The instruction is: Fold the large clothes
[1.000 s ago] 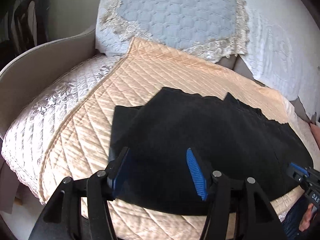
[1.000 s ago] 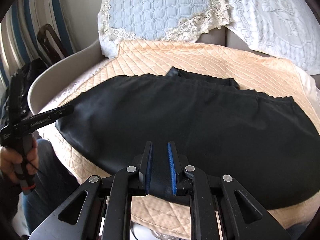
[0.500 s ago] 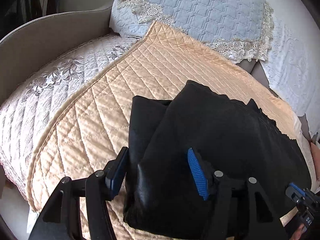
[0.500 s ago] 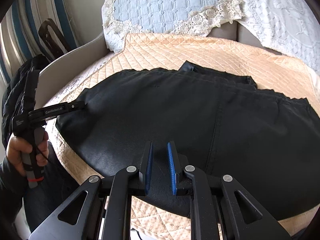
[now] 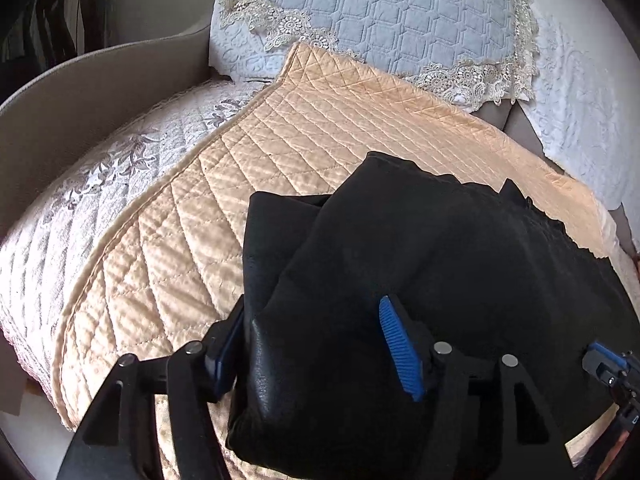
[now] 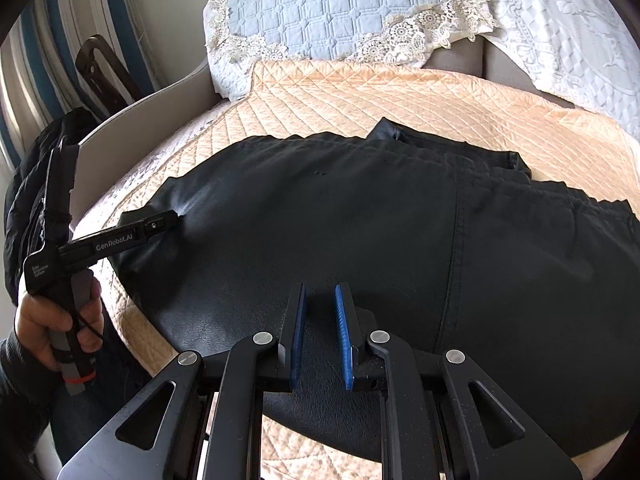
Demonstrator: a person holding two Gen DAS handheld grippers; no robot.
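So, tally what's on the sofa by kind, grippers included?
Black garment: 1
Quilted covers, peach and white floral: 2
Lace-edged back covers, blue and white: 2
Grippers, left and right: 2
Total: 7

You see a black garment (image 6: 360, 220) on a peach diamond-quilted cover (image 5: 280, 152); pale blue quilted pillow (image 5: 392, 20), cream lace trim; blue pads (image 5: 400, 348).
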